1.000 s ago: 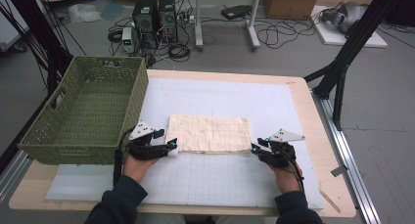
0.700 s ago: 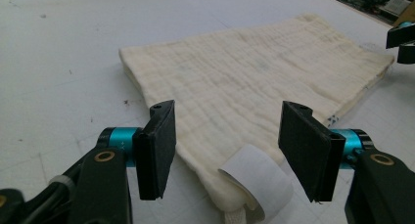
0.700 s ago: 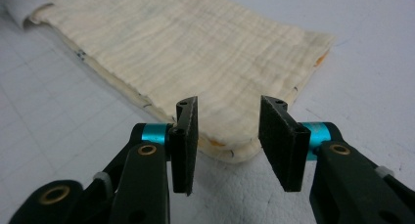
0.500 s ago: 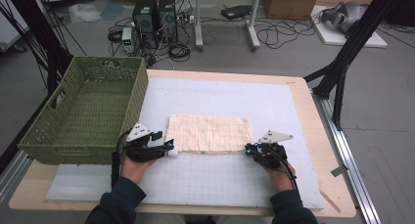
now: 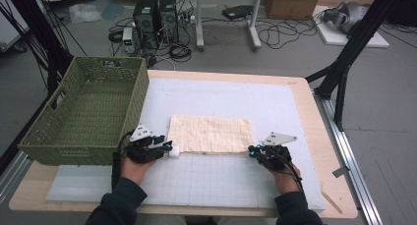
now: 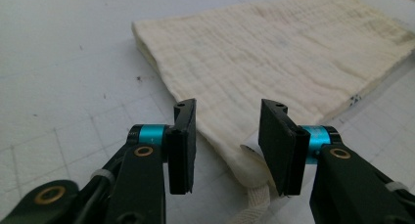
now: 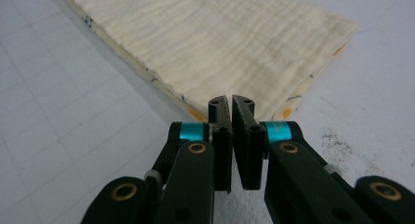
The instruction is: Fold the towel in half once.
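Folded cloth [image 5: 211, 133]: cream, waffle-textured, laid flat near the middle of the white gridded mat [image 5: 236, 181], long side across the worktop [image 5: 314, 112]. A small tape loop is seen at its near left corner in the left gripper view.

Basket [image 5: 64, 136]: green woven, rectangular, with a handle slot in its end wall, set at the left edge of the worktop, just beside the mat. Nothing is seen inside it.

Left gripper [image 6: 227, 136]: held low and level at the cloth's near left corner, pointed along the cloth. Its jaws have just been closing; a gap is kept between them, the corner and its loop lie in that gap, and the pads are not pressed on the fabric.

Right gripper [image 7: 231, 104]: held low at the cloth's near right corner, jaws pressed together. Its tips are at the folded edge; whether fabric is pinched cannot be told.

Forearms in dark sleeves are entered from the near edge.

Surroundings: grey floor, computer towers [image 5: 155, 16], loose cables, black frame legs, cardboard boxes.
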### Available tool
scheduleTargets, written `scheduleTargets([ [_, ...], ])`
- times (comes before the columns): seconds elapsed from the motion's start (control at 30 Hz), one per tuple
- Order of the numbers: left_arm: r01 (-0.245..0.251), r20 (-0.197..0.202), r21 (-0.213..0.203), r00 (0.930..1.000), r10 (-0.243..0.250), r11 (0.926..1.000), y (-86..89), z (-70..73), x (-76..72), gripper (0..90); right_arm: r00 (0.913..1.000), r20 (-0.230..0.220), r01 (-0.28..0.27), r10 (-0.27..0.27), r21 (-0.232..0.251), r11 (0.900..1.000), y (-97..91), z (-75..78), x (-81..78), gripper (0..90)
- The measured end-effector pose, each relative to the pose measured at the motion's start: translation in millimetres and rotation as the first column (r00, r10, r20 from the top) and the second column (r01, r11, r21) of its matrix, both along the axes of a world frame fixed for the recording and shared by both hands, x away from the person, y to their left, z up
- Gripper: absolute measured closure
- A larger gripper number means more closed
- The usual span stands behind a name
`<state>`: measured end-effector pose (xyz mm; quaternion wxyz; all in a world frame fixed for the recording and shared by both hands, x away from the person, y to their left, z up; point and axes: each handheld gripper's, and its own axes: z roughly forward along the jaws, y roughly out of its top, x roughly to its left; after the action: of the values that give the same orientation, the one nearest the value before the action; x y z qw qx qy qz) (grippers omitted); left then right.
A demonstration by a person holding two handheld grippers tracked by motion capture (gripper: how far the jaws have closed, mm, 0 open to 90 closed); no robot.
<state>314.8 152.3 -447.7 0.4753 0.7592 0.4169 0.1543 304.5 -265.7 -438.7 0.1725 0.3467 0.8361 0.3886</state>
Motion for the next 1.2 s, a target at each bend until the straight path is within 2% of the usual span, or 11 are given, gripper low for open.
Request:
scheduleTargets([
  [0.13, 0.027, -0.021, 0.056, 0.9994, -0.026, 0.998, -5.6, -2.3, -0.9, 73.8, 1.0, 0.003, 0.008, -0.008, 0.008, 0.9999, -1.8, 0.9, 0.0, 87.0],
  [0.23, 0.029, -0.015, 0.109, 0.9995, -0.028, 0.9936, -10.6, -2.6, -1.8, 86.7, 1.0, 0.001, 0.005, -0.005, -0.004, 1.0, -2.5, 0.3, 0.3, 87.1],
  [0.43, -0.002, -0.023, 0.138, 0.9997, 0.005, 0.9905, -8.2, -1.8, -3.0, 88.2, 0.9995, -0.031, 0.001, -0.003, -0.041, 0.9992, -2.3, -0.9, 0.0, 87.0],
  [0.5, -0.006, -0.024, 0.127, 0.9997, 0.009, 0.9919, -7.3, -0.9, -3.6, 88.1, 0.999, -0.044, 0.0, -0.002, -0.033, 0.9995, -3.6, -0.9, 0.6, 86.1],
  [0.57, -0.001, -0.011, 0.124, 0.9999, 0.002, 0.9923, -6.3, 1.0, -4.5, 86.4, 0.9994, -0.035, 0.004, -0.004, -0.01, 0.9999, -5.0, 2.3, -0.6, 79.9],
  [0.67, -0.006, 0.025, 0.084, 0.9997, 0.004, 0.9964, -3.7, 5.6, -5.2, 71.8, 0.9997, 0.007, 0.024, -0.024, 0.032, 0.9992, -9.7, 10.7, -2.9, 72.7],
  [0.73, -0.001, 0.062, 0.056, 0.9981, -0.002, 0.9984, -2.2, 9.8, -6.2, 66.5, 0.999, 0.027, 0.033, -0.035, 0.055, 0.9979, -13.8, 15.3, -4.8, 70.7],
  [0.8, 0.009, 0.094, 0.013, 0.9955, -0.01, 0.9999, -2.5, 13.6, -7.5, 59.1, 0.9978, 0.049, 0.042, -0.045, 0.076, 0.9962, -17.4, 18.4, -6.3, 66.6],
  [0.9, 0.026, 0.145, -0.028, 0.9891, -0.022, 0.9993, -4.1, 19.1, -9.7, 51.6, 0.9951, 0.079, 0.051, -0.059, 0.106, 0.9931, -21.2, 23.7, -9.4, 59.5],
  [1.03, 0.049, 0.185, -0.108, 0.9824, -0.028, 0.993, -5.5, 25.8, -12.3, 39.5, 0.9867, 0.13, 0.083, -0.097, 0.112, 0.9902, -25.0, 31.7, -13.6, 43.2],
  [1.2, 0.062, 0.217, -0.173, 0.976, -0.023, 0.9831, -5.4, 30.1, -14.3, 22.8, 0.9822, 0.141, 0.108, -0.124, 0.119, 0.9871, -32.2, 35.5, -17.6, 34.8],
])
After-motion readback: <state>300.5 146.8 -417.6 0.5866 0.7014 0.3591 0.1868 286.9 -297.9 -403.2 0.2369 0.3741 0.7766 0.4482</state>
